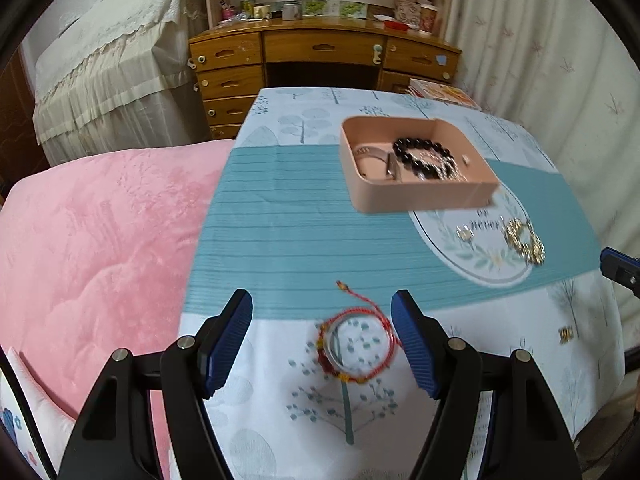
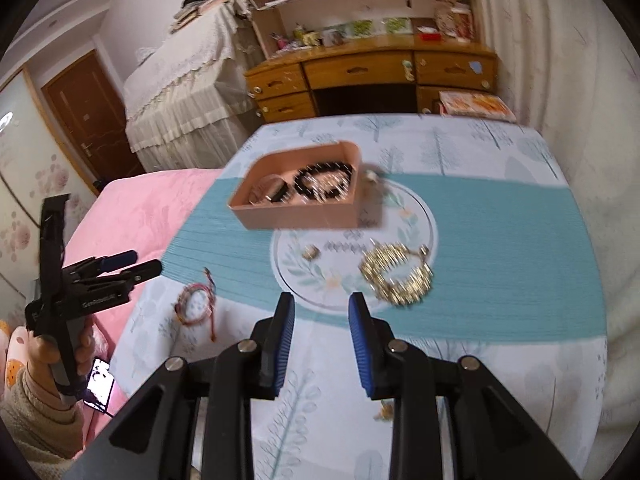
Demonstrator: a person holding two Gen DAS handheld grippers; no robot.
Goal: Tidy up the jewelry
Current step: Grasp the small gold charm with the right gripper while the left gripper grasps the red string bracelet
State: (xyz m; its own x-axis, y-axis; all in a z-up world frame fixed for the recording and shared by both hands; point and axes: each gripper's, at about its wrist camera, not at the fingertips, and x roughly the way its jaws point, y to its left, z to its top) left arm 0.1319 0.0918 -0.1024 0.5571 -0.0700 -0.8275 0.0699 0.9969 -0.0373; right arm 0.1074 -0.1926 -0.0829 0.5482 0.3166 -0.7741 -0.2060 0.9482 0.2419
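Note:
On the tree-print bedspread lies a red cord bracelet (image 1: pixel 356 348) (image 2: pixel 196 302), just beyond the tips of my left gripper (image 1: pixel 322 308) (image 2: pixel 148 262), which hovers open and empty over it. A pink box (image 1: pixel 416 192) (image 2: pixel 300 212) farther back holds a black bead bracelet (image 1: pixel 420 156) (image 2: pixel 324 180) and a pale band. In front of the box rest a gold bracelet (image 1: pixel 524 240) (image 2: pixel 396 276) and a small ring (image 1: pixel 465 234) (image 2: pixel 311 253). My right gripper (image 2: pixel 321 306) stands narrowly open, nothing between its fingers, near the gold bracelet.
A pink quilt (image 1: pixel 100 248) covers the bed's left side. Another small gold piece (image 1: pixel 565 334) (image 2: pixel 384 410) lies near the front right. A wooden desk (image 1: pixel 320 52) stands beyond the bed and a curtain (image 1: pixel 560 60) hangs at right. A phone (image 2: pixel 100 384) sits by the person's left hand.

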